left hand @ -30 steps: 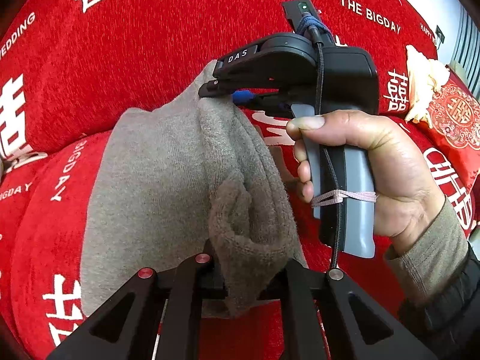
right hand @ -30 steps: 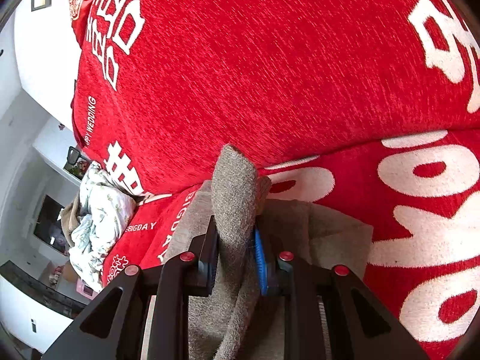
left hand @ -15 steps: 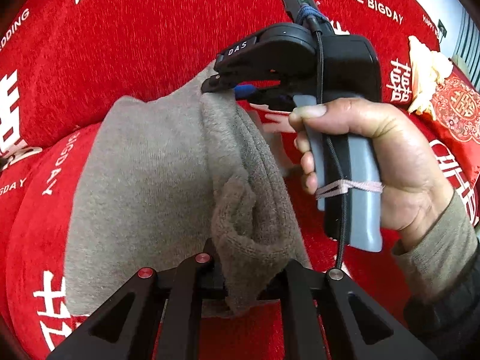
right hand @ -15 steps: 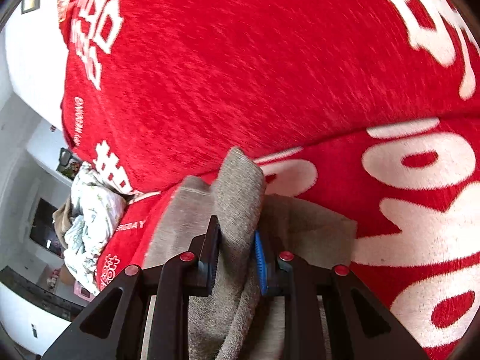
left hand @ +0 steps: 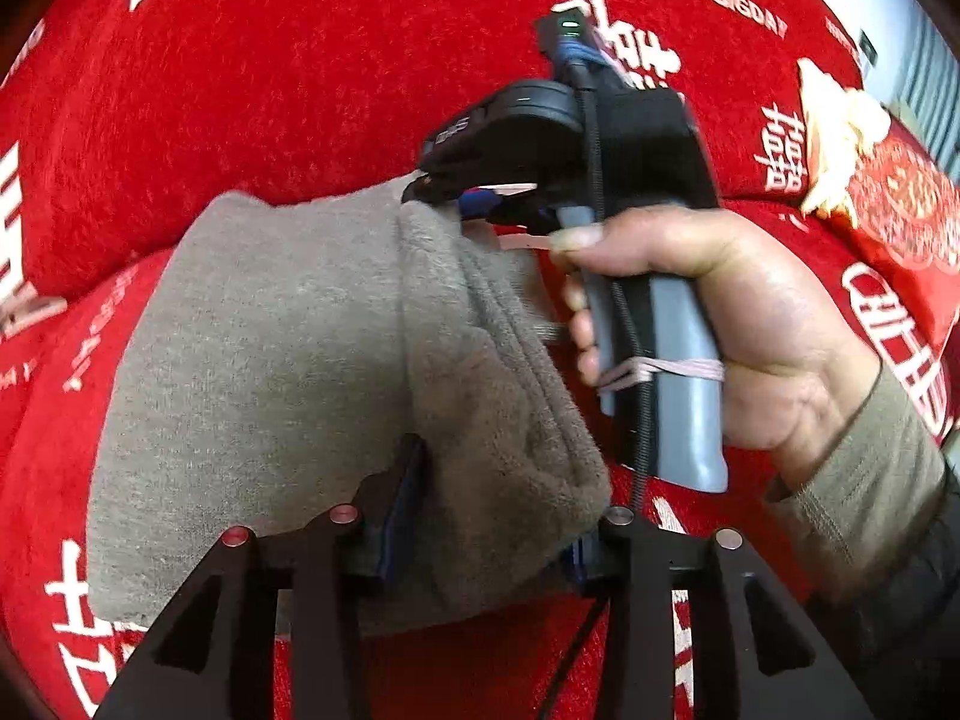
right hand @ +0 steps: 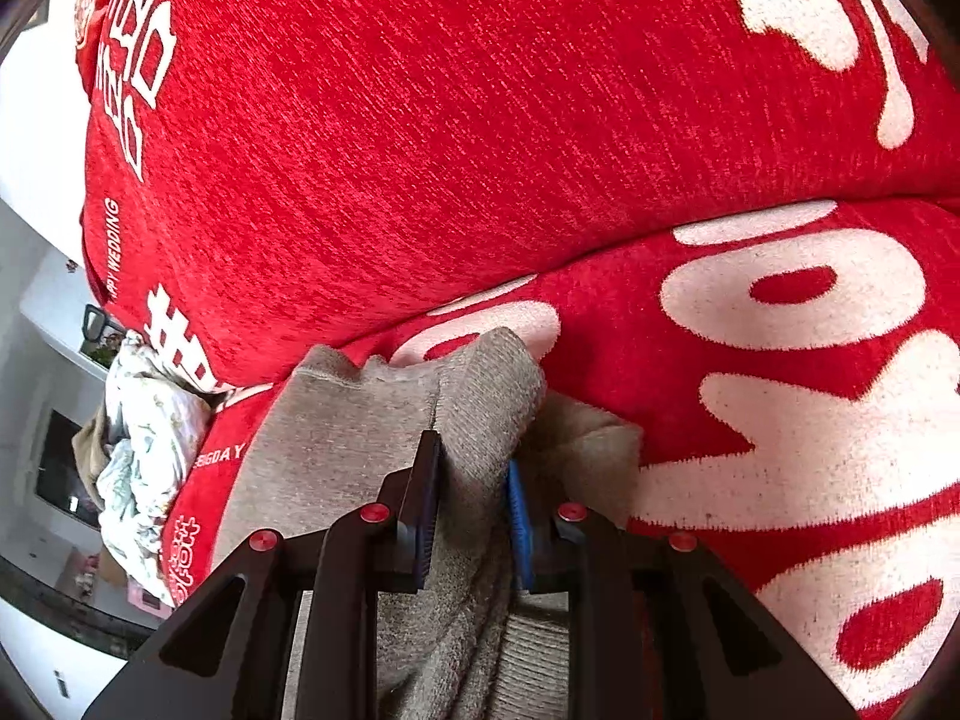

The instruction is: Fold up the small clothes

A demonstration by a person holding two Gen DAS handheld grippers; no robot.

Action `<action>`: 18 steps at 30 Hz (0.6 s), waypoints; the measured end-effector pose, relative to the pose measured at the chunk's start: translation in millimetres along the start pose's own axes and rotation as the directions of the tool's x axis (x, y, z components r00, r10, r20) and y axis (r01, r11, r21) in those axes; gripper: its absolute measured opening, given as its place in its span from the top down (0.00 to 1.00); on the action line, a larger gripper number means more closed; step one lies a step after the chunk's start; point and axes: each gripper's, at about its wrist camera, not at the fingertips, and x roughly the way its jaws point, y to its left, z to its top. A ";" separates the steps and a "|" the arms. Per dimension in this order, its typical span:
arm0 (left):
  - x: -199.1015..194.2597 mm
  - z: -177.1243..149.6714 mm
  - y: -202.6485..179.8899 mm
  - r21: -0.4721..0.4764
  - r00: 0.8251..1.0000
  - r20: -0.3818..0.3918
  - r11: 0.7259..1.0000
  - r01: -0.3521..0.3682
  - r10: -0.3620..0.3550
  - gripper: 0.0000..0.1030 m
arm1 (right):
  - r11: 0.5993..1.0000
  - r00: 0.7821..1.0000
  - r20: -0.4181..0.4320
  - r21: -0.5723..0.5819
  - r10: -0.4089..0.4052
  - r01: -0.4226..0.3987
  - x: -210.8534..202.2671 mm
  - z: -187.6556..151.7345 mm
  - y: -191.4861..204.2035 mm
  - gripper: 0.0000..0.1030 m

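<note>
A grey fleece garment (left hand: 270, 348) lies on the red sofa cover (left hand: 240, 90), its right side folded over into a thick roll. My left gripper (left hand: 492, 528) is at the roll's near end. Its jaws are opening, and the fold sits loose between the spread fingers. At the far end, my right gripper (left hand: 462, 195), held by a hand (left hand: 720, 312), is shut on the garment's edge. In the right wrist view that gripper (right hand: 474, 510) pinches a ribbed grey fold (right hand: 486, 396) low over the seat, beside the flat part of the garment (right hand: 336, 432).
The sofa's red backrest (right hand: 420, 150) with white lettering rises just behind the garment. A crumpled pile of pale clothes (right hand: 144, 420) lies at the sofa's left end. A red patterned cushion (left hand: 900, 210) with a yellowish cloth (left hand: 834, 138) on it sits at the right.
My left jaws have spread apart and the fold they pinched has slackened between them. The right gripper has sunk toward the seat with the garment's edge still in it.
</note>
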 end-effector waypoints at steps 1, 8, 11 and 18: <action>0.0 -0.5 -3.1 0.017 1.000 0.001 1.000 -0.009 0.009 0.60 | 1.000 1.000 0.001 -0.004 -0.008 0.008 0.3 -0.1 0.6 0.78; -6.6 2.9 7.2 -0.047 0.999 -0.025 0.998 0.039 -0.040 0.40 | 0.999 0.999 0.013 0.032 -0.030 0.029 -7.7 -2.6 4.0 0.29; -19.2 2.5 17.2 -0.094 0.999 0.001 0.994 0.049 -0.049 0.22 | 0.998 0.997 0.069 0.055 -0.020 0.016 -30.0 -7.5 7.2 0.18; -74.7 6.3 62.0 -0.149 0.977 0.103 0.968 0.203 -0.189 0.21 | 0.981 0.971 0.143 -0.052 0.190 -0.185 -84.2 -27.5 55.6 0.18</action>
